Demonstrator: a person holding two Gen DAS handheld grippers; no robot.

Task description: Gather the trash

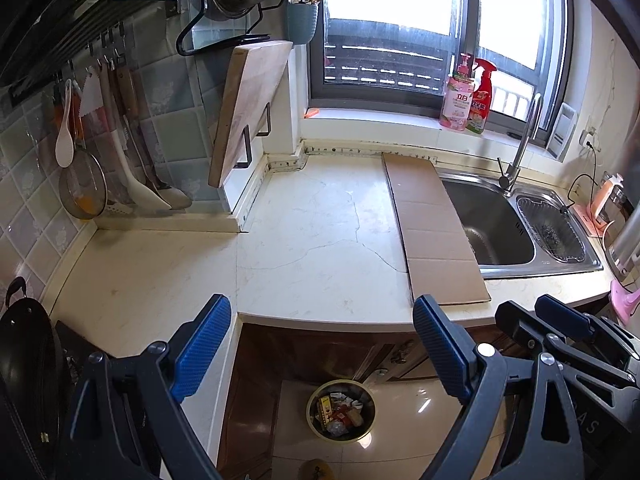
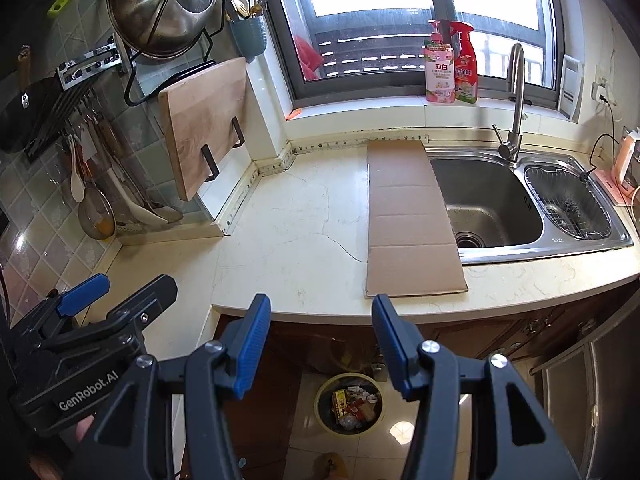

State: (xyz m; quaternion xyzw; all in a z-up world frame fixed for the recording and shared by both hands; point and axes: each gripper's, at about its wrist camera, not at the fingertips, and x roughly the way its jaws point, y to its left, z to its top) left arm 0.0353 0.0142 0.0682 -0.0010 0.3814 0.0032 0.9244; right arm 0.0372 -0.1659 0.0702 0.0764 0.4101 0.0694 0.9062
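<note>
A round bin (image 1: 341, 410) full of wrappers and scraps stands on the floor below the counter edge; it also shows in the right wrist view (image 2: 349, 403). My left gripper (image 1: 320, 348) is open and empty, held above the bin in front of the counter. My right gripper (image 2: 320, 344) is open and empty, beside the left one, which shows at the left of its view (image 2: 120, 296). The right gripper also shows at the right of the left wrist view (image 1: 536, 320). The cream counter (image 1: 312, 240) carries no loose trash that I can see.
A flat strip of cardboard (image 2: 412, 216) lies on the counter beside the steel sink (image 2: 492, 200). A wooden cutting board (image 2: 204, 120) leans on a rack at the back left. Two bottles (image 2: 452, 64) stand on the window sill. Utensils (image 1: 120, 140) hang at left.
</note>
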